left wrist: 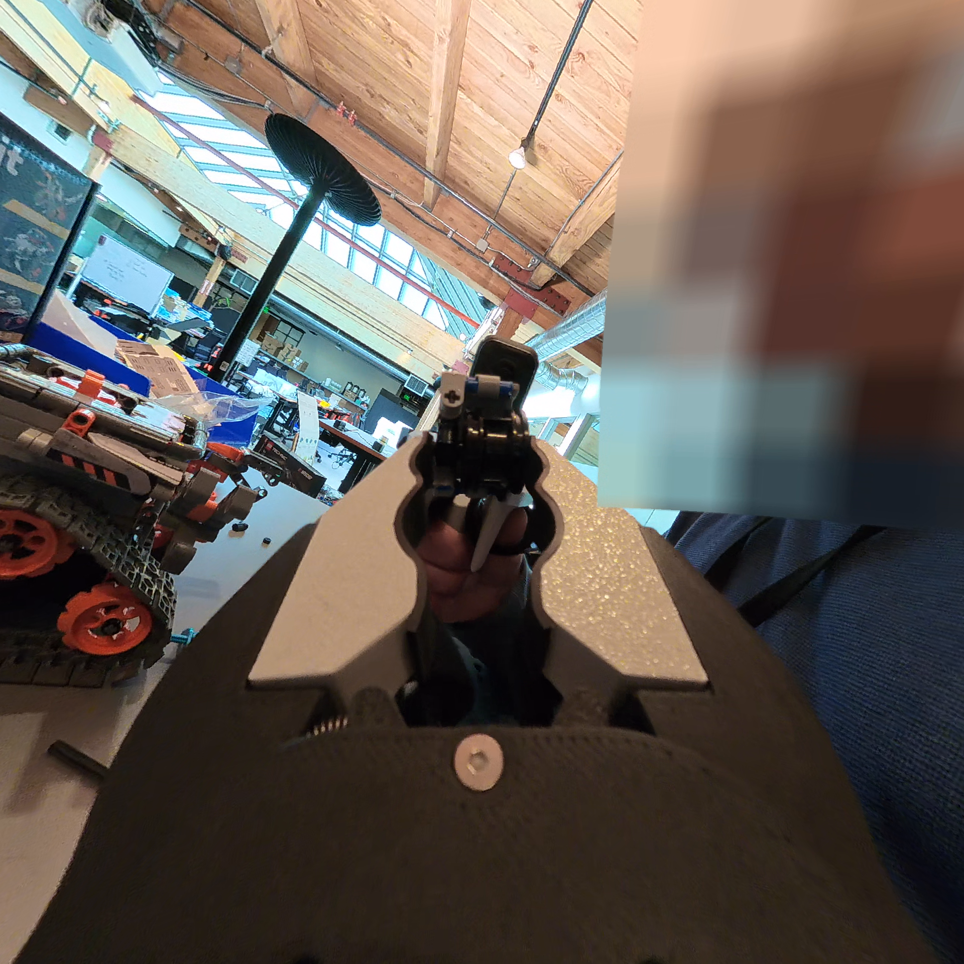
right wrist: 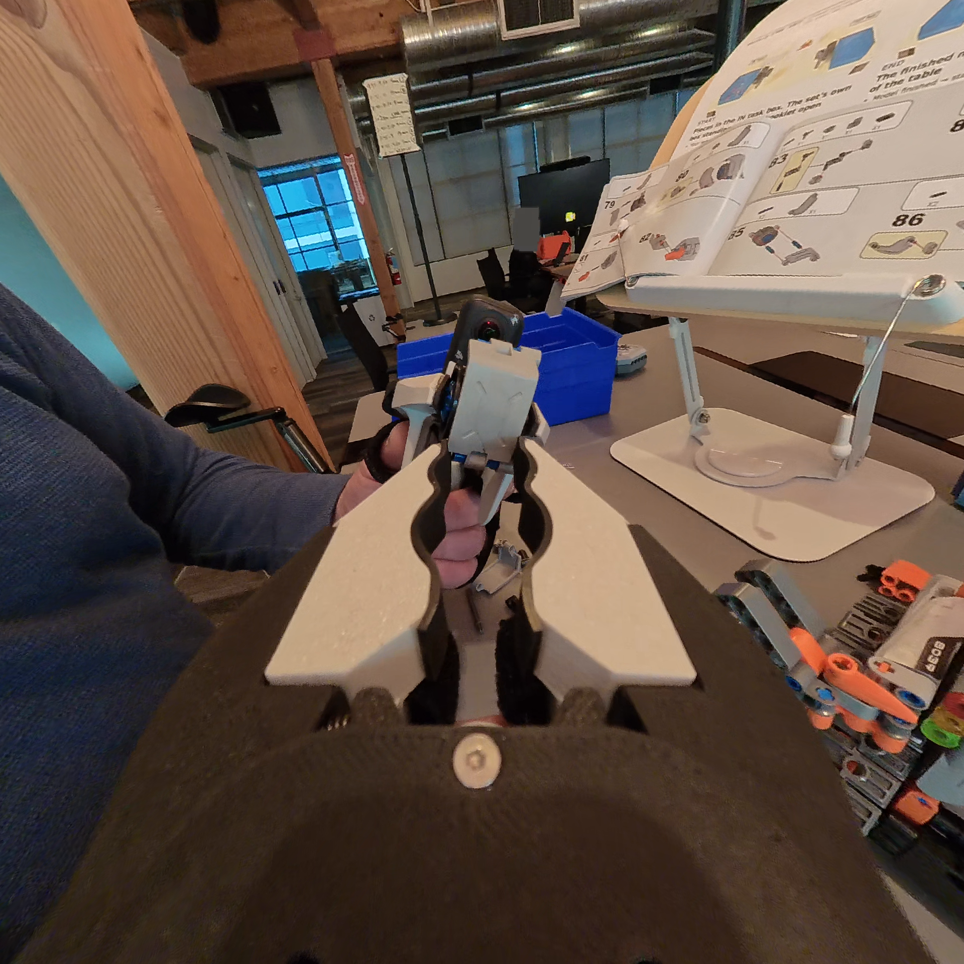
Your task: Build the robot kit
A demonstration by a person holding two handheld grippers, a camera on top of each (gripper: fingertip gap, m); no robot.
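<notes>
My left gripper [left wrist: 480, 454] is shut on a small brick sub-assembly [left wrist: 482, 443] that shows black gears and a light grey top from this side. My right gripper [right wrist: 482, 454] is shut on the same sub-assembly [right wrist: 493, 412], which shows a light grey panel with blue pins from its side. The two grippers face each other and hold the piece in the air above the table. Each view shows the other gripper's black camera [left wrist: 503, 360] [right wrist: 487, 328] and a hand [right wrist: 459, 537] just behind the piece.
A tracked brick vehicle with orange wheels [left wrist: 94, 521] stands on the grey table, also at the right in the right wrist view [right wrist: 860, 678]. An open instruction booklet [right wrist: 782, 208] rests on a white stand [right wrist: 772, 490]. A blue bin [right wrist: 574, 375] and loose parts [right wrist: 501, 571] lie nearby. Left and right tips are no more than a few centimetres apart.
</notes>
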